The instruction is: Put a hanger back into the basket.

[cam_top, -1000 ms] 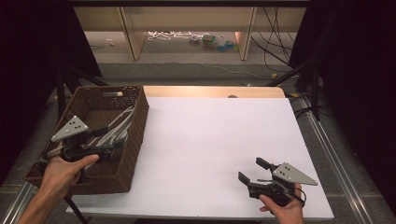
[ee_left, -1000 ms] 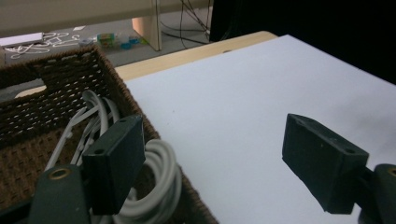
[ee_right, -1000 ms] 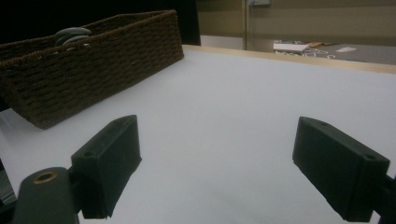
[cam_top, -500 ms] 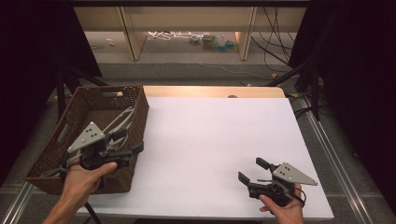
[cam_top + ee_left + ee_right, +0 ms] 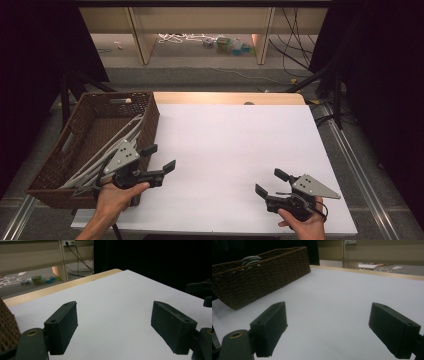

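The left tongs (image 5: 156, 159) hang spread just beside the wicker basket (image 5: 80, 150). The right tongs (image 5: 270, 183) rest spread on the white bench (image 5: 235, 145).

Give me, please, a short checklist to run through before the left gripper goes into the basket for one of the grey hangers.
1. Left gripper open: ok, jaws wide apart with nothing between them.
2. Right gripper open and parked away from the basket: ok.
3. Wicker basket fully on the table: not ok, it overhangs the left edge.
4. Grey hangers within reach: ok, beside the left gripper.
5. Hangers untangled: cannot tell.
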### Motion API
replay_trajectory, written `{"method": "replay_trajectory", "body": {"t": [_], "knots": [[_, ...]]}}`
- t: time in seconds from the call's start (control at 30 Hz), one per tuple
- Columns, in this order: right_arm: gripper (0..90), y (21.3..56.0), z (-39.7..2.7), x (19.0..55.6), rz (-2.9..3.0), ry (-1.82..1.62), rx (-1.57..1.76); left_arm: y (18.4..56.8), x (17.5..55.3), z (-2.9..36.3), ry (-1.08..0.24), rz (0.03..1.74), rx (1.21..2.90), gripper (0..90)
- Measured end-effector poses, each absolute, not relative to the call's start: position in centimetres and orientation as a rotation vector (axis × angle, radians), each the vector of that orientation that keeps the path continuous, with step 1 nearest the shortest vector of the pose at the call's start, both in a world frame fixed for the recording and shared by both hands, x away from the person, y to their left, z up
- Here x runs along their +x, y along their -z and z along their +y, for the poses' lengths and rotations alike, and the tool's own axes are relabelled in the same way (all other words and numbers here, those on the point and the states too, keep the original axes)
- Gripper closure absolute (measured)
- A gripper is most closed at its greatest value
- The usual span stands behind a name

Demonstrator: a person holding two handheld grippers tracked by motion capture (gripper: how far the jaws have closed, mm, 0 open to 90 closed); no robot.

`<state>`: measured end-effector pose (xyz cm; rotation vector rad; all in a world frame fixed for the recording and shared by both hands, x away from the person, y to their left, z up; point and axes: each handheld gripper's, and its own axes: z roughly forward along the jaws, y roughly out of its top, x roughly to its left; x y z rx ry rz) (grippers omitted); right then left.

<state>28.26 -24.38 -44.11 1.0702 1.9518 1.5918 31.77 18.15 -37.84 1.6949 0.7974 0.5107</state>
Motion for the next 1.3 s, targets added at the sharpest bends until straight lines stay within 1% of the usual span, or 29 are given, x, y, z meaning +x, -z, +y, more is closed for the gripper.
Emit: {"method": "replay_trajectory", "body": {"t": [0.23,0.33,0.37,0.47,0.53,0.6,0.67,0.7,0.9,1.0,1.07,1.3], "knots": [[15.7,43.9,-24.5,28.0,1.97,-1.572,1.071,39.8,31.5,18.2,-0.558,0.763,1.648,21.3],[15.7,43.9,-24.5,28.0,1.959,-1.574,1.066,40.4,31.4,18.3,-0.606,0.727,1.656,20.7],[15.7,43.9,-24.4,28.1,1.951,-1.58,1.054,40.7,31.2,18.2,-0.6,0.728,1.632,20.5],[15.5,43.8,-24.4,28.0,1.94,-1.584,1.045,41.3,30.5,18.1,-0.607,0.706,1.63,20.2],[15.5,43.6,-24.4,27.8,1.951,-1.577,1.051,41.8,30.1,17.9,-0.603,0.687,1.647,18.3],[15.5,43.7,-24.3,27.8,1.947,-1.587,1.029,42.6,29.7,17.7,-0.579,0.698,1.656,17.9],[15.5,43.5,-24.2,27.7,1.948,-1.579,1.015,43.0,29.6,17.7,-0.585,0.701,1.682,17.4],[15.5,43.5,-24.1,27.7,1.944,-1.583,1.007,43.1,29.6,17.9,-0.595,0.7,1.693,17.4],[15.5,43.7,-24.0,27.6,1.978,-1.553,1.019,43.3,29.7,18.8,-0.566,0.748,1.64,17.6],[15.5,43.8,-23.8,27.7,1.976,-1.56,0.994,43.3,29.4,18.9,-0.569,0.738,1.677,17.5],[15.6,43.8,-23.8,27.7,1.981,-1.566,0.987,43.5,29.2,18.7,-0.557,0.748,1.665,17.5],[15.6,43.8,-23.8,27.6,1.98,-1.561,1.009,43.3,29.6,19.1,-0.577,0.734,1.677,17.6]]}}
